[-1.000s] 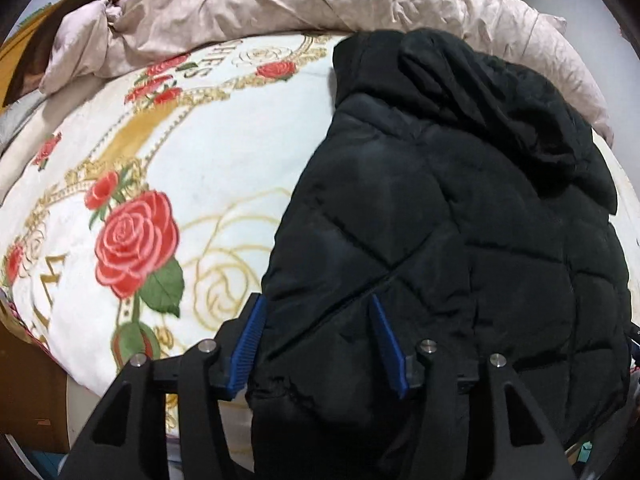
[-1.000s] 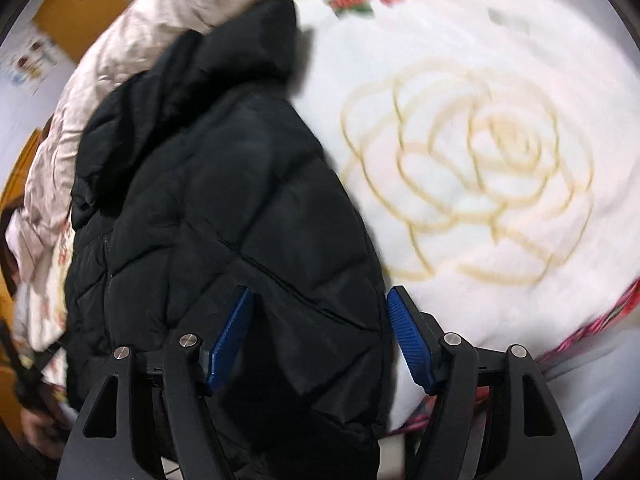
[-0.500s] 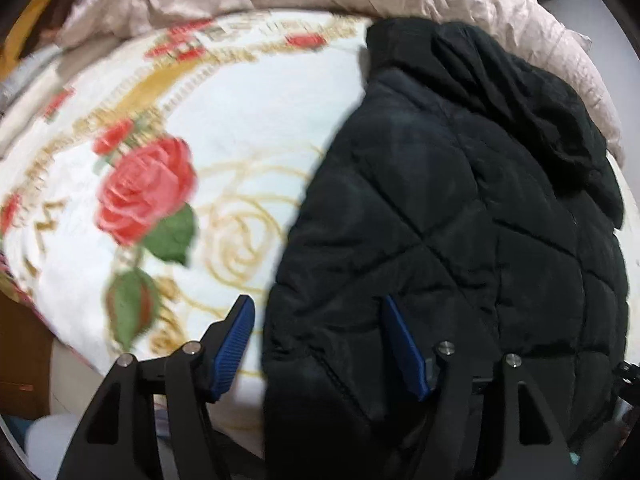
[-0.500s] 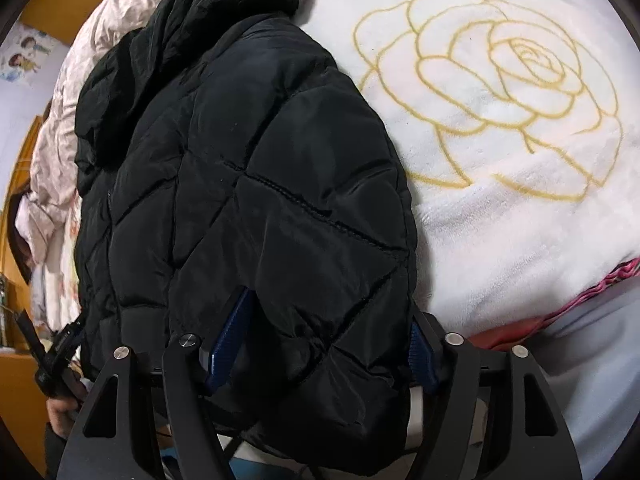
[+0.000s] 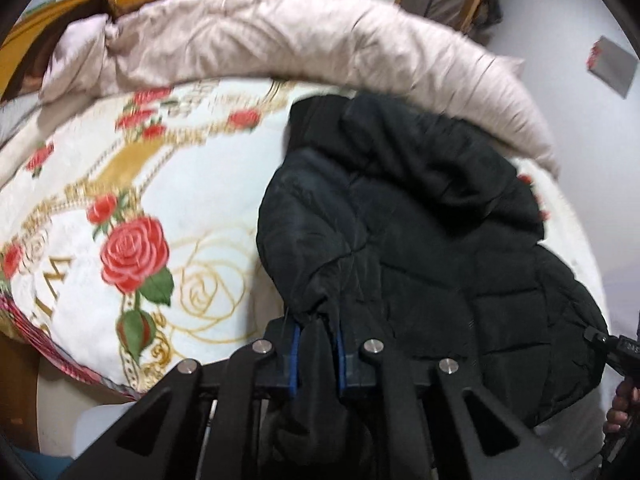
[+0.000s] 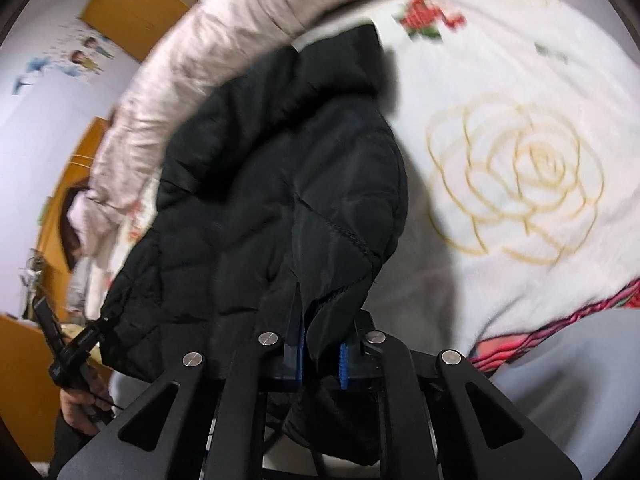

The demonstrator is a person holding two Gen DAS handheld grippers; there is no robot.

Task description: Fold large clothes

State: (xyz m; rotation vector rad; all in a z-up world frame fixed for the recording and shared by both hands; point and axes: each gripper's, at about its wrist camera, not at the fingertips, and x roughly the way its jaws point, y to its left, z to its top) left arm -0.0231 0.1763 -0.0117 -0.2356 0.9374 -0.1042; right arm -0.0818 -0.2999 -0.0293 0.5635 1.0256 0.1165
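Observation:
A black quilted puffer jacket (image 5: 420, 240) with a hood lies on the rose-print blanket (image 5: 180, 184) of a bed, hood toward the far side. My left gripper (image 5: 316, 344) is shut on the jacket's near left hem corner and holds it lifted. The jacket also shows in the right wrist view (image 6: 288, 184), where my right gripper (image 6: 322, 354) is shut on the near right hem corner, also raised. Both blue pads pinch bunched black fabric.
A crumpled pale pink duvet (image 5: 288, 44) lies along the far side of the bed behind the hood. The bed's near edge with red trim (image 6: 560, 324) is by my right gripper. A wooden headboard (image 5: 76, 4) stands far left.
Both grippers were open around the jacket's near hem; they have closed on its two corners and lifted them, so the near edge has risen off the blanket.

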